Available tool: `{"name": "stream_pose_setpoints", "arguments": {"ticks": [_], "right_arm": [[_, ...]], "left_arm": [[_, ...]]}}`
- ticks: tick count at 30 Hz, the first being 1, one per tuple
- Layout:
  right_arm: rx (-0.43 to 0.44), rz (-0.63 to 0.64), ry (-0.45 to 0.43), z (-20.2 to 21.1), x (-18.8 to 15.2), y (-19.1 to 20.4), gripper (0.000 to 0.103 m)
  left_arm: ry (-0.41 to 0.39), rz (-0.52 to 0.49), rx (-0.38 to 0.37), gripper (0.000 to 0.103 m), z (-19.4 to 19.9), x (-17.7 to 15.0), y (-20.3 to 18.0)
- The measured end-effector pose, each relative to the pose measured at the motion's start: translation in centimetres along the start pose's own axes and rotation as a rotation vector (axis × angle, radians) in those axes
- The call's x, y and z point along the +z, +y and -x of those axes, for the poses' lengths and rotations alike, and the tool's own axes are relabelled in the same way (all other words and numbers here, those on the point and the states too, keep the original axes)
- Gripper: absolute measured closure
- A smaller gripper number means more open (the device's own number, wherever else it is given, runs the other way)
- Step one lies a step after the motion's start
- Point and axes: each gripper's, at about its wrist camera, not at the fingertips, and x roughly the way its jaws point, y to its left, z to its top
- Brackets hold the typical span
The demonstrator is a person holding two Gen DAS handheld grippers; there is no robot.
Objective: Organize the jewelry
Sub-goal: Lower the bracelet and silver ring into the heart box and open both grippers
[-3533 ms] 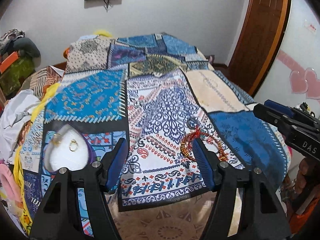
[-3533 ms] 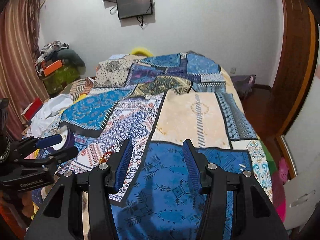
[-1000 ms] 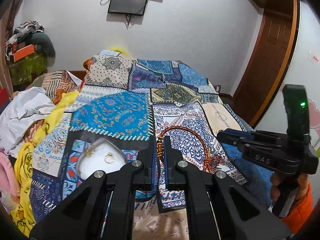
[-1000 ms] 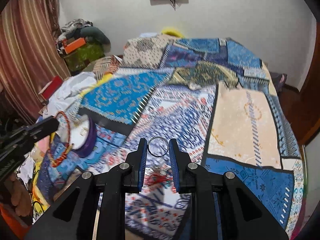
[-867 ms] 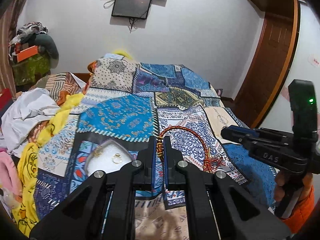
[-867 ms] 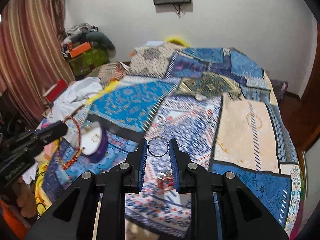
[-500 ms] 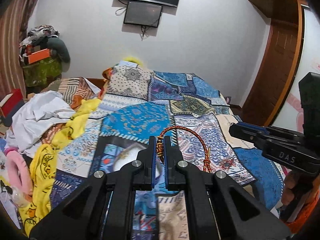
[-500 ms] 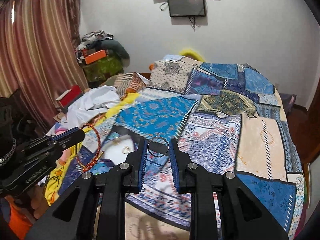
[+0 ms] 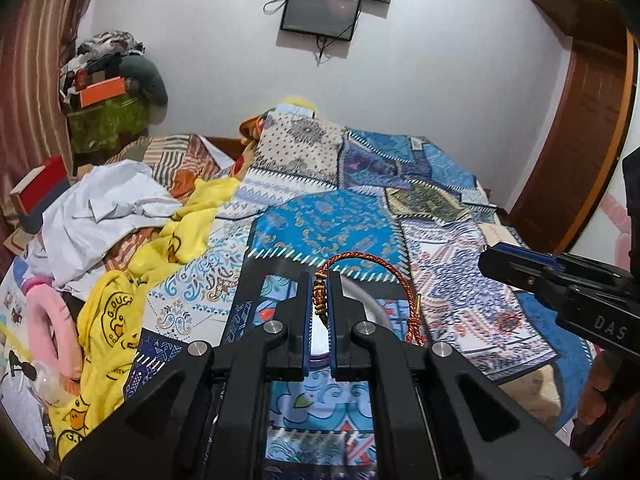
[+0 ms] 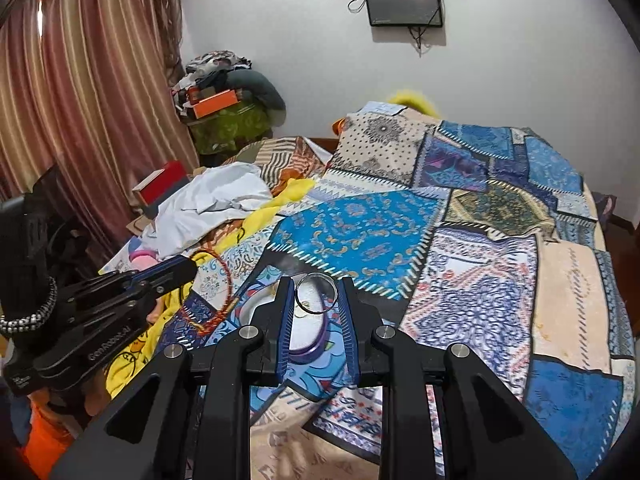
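Observation:
My left gripper (image 9: 319, 294) is shut on a red and gold cord bracelet (image 9: 376, 264), which arcs up and right from the pads and hangs down. The same bracelet (image 10: 222, 280) dangles from the left gripper (image 10: 188, 269) in the right wrist view. My right gripper (image 10: 316, 296) is shut on a thin silver ring bangle (image 10: 316, 298), held upright between the pads. Just under both grippers lies a white heart-shaped jewelry tray with a purple rim (image 10: 310, 340), mostly hidden behind the fingers; in the left wrist view only the tray edge (image 9: 370, 300) shows.
A patchwork bedspread (image 9: 332, 232) covers the bed. Yellow cloth (image 9: 108, 312), white cloth (image 9: 100, 212) and a pink ring (image 9: 44, 320) pile up on the left. The right gripper (image 9: 560, 292) and a hand cross the right side of the left wrist view. Curtains (image 10: 80, 100) hang at left.
Both grippers have moved left over the bed, each keeping its grip, and now hover over the heart-shaped tray. The tray has slid from left of the left gripper to behind its fingers.

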Motion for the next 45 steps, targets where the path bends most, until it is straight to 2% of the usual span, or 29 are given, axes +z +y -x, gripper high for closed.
{"name": "stream_pose_setpoints", "arguments": {"ticks": [13,23,34,45], "right_arm": [[0.043,0.012,0.129,-5.8,-1.2,0.7,0.083],[0.065,0.027,0.215,-9.0,-2.2,1.3,0.083],[0.060,0.039,0.262,-10.5,-2.8,1.6,0.083],[0.051,0.045,0.284,-10.7,-2.7,1.6,0.083]], "left_arm": [[0.119,0.002,0.020,0.098,-6.0,-1.6,1.7],[0.165,-0.016,-0.010,0.098,-8.4,-2.4,1.8],[0.167,-0.025,-0.041,0.098,-9.0,-2.1,1.9],[0.149,-0.026,-0.014,0.098,-7.3,-1.6,1.9]]}}
